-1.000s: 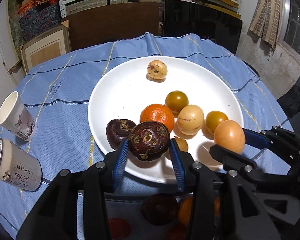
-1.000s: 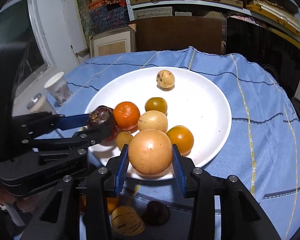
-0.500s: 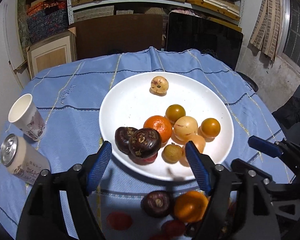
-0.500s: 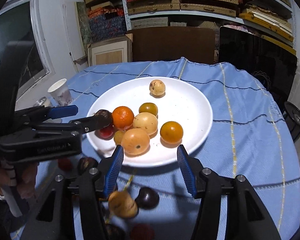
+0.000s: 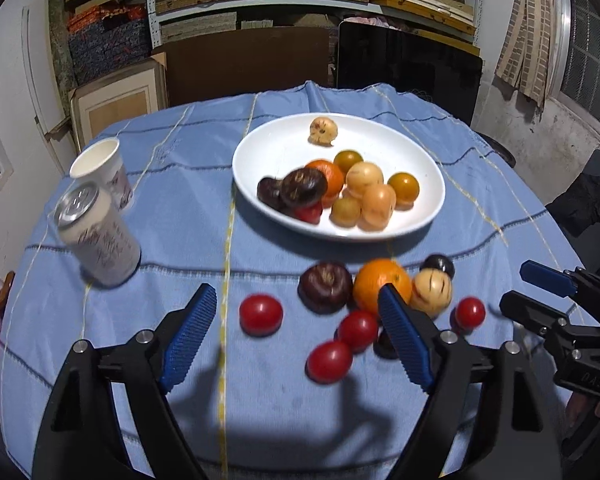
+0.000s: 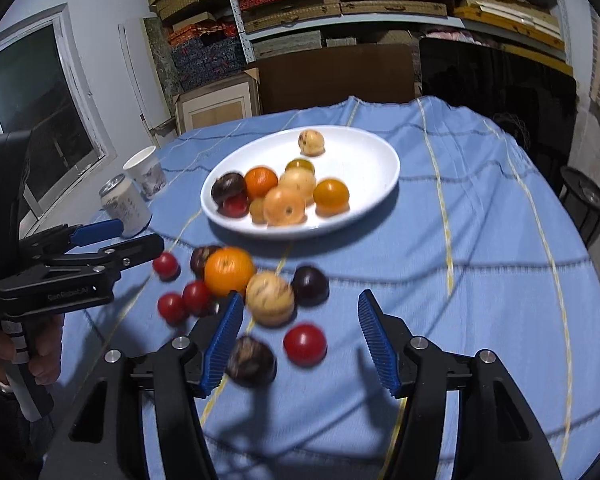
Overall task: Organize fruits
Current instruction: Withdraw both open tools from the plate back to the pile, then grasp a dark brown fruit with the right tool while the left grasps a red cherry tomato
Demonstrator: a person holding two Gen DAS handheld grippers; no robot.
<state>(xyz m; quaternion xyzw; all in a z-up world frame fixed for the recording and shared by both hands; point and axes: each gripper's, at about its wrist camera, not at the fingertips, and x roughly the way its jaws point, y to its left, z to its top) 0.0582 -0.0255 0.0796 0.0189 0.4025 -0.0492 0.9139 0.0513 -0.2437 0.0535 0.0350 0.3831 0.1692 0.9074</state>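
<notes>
A white plate [image 5: 284, 148] [image 6: 364, 152] on the blue cloth holds several fruits: a dark purple one [image 5: 303, 187], an orange [image 5: 330, 172], pale yellow and amber ones. Loose fruits lie on the cloth in front of it: an orange [image 5: 382, 284] [image 6: 229, 271], a dark purple fruit [image 5: 326, 287], a pale striped fruit [image 6: 270, 298] and several red tomatoes [image 5: 260, 314] [image 6: 305, 343]. My left gripper [image 5: 296, 336] is open and empty above the loose fruits. My right gripper [image 6: 300, 340] is open and empty above a tomato and a dark fruit [image 6: 251, 362].
A drink can [image 5: 98, 236] and a paper cup [image 5: 100, 170] stand at the table's left. Shelves with boxes, a brown board and a black panel stand behind the table. A black bin [image 6: 584, 204] is at the right.
Both grippers let go of their fruits onto the plate, opened, and pulled back towards me. The loose fruits on the cloth have come into full view.
</notes>
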